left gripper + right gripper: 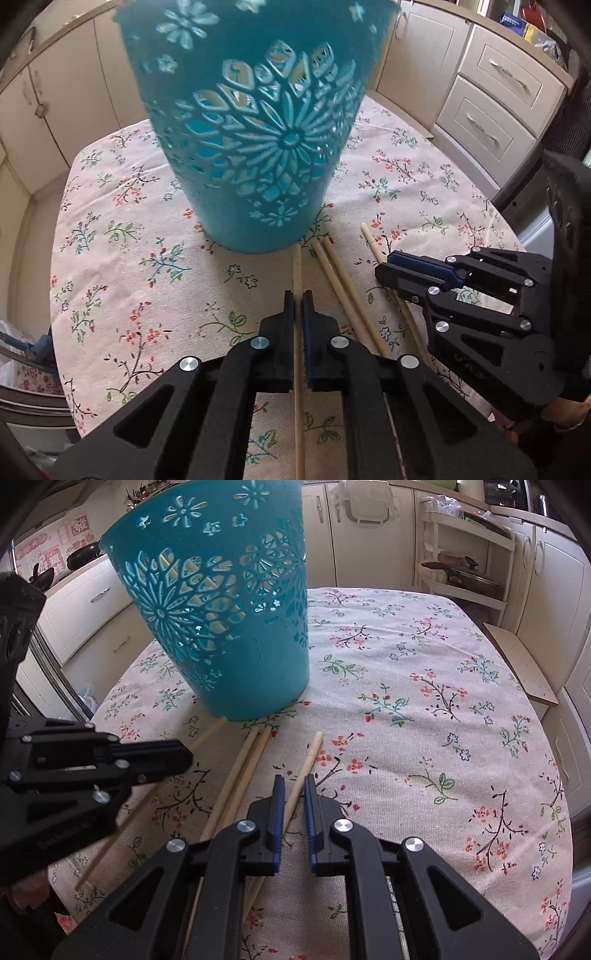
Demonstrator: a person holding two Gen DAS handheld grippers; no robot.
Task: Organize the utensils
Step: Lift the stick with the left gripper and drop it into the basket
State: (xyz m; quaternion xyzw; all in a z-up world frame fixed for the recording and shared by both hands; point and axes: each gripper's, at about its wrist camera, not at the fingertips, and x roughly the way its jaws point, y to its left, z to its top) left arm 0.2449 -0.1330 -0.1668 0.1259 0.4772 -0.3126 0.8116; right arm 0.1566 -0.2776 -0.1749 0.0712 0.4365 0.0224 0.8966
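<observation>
A teal cut-out basket [255, 147] stands on the floral tablecloth [147, 258]; it also shows in the right wrist view [229, 616]. Several wooden chopsticks lie in front of it. My left gripper [298, 299] is shut on one chopstick [297, 269], whose tip nearly reaches the basket base. In the right wrist view this gripper [177, 755] is at the left, with its chopstick [207, 734]. A pair of chopsticks [243, 771] lies beside it. My right gripper [294, 786] is slightly open around another chopstick [306, 764], its pads apart from the stick. It shows at the right in the left wrist view [391, 275].
Cream kitchen cabinets [495, 99] and drawers surround the table. A white shelf rack [469, 561] with pans stands beyond the table's far right. A low wooden step [524, 664] sits by the right edge. The tablecloth [443, 720] stretches to the right of the chopsticks.
</observation>
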